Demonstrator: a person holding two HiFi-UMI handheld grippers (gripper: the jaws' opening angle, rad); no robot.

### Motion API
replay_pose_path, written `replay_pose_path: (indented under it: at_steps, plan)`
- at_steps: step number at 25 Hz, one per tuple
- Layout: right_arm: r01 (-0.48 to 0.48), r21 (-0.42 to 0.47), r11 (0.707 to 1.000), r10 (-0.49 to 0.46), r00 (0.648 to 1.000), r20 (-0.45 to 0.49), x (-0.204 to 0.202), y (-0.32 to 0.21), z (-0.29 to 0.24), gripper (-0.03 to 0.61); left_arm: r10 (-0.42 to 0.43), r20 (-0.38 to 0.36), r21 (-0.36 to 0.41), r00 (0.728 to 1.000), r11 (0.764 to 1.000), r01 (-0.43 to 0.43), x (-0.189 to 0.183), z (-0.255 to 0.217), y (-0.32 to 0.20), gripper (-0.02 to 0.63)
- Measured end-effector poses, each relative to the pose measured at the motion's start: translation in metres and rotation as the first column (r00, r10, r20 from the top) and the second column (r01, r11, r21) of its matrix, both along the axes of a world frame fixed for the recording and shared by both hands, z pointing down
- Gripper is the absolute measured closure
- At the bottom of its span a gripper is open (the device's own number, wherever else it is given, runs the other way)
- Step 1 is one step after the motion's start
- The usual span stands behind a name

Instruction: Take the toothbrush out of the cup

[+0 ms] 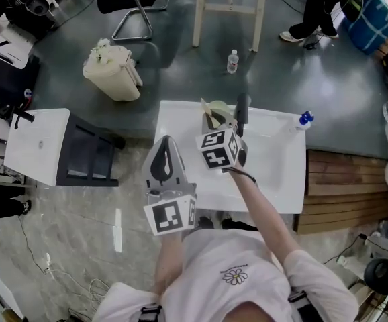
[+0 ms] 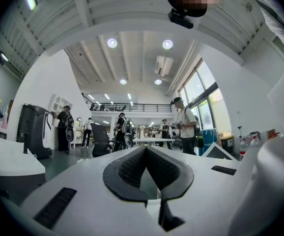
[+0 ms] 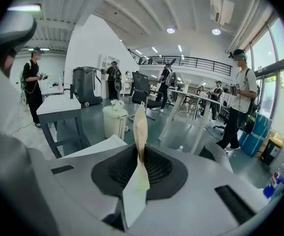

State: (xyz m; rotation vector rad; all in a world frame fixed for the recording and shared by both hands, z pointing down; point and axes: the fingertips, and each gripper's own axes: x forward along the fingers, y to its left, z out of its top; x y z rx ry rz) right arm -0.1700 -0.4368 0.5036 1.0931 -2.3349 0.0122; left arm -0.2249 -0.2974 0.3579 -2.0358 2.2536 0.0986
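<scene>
Right claw (image 3: 140, 150): clenched on the toothbrush, with the jaws pressed onto its flat sides and nothing else between them.
Toothbrush (image 3: 139, 124): a thin, pale strip pinched edge-on. Its tan end pokes past the tips and its lighter end runs back toward the camera. I can't tell how much of it sits inside the cup.
Cup (image 1: 215, 107): pale, standing on the far part of the desk just ahead of the right claw, which hides most of it.
Left claw (image 2: 146, 150): clenched on nothing, held in the air close to me and well short of the cup, so it isn't steadying anything.
Desk (image 1: 274, 173): white, and the cup stands close to its far edge.
Risk, slip: the grip is narrow on a smooth, flat handle. If I jerk upward, I judge it could pivot or slide out and drop.
Risk, cup tips: if I pull at a slant instead of along the handle, the brush may lever against the rim. The cup looks light and nothing holds it, so it could topple or skid off the far edge.
Risk, blind lift: the claw blocks my view of the rim, so I may misjudge when the brush is clear.
</scene>
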Motion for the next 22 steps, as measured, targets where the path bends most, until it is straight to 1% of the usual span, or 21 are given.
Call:
replay_pose_path:
  at_steps: [4,11,18,22]
  plan:
    - [0.009,0.015,1.000,-0.010,0.998,0.063,0.000,0.003,-0.030,0.541,-0.001,0.005,0.011,1.000,1.000,0.001,0.002,-0.006,0.005,0.597]
    - [0.007,0.085,0.996,-0.025,0.978,0.208,0.010,0.014,-0.117,0.546,0.022,0.022,0.047,1.000,0.999,-0.023,0.016,-0.023,0.010,0.597]
    - [-0.002,0.215,0.977,-0.069,0.945,0.321,0.038,0.038,-0.202,0.546,0.055,0.041,0.093,0.998,0.994,-0.058,0.034,-0.040,0.012,0.598]
    - [-0.017,0.295,0.955,-0.102,0.918,0.384,0.058,0.056,-0.236,0.546,0.072,-0.002,0.115,0.997,0.991,-0.071,0.043,-0.051,0.009,0.597]
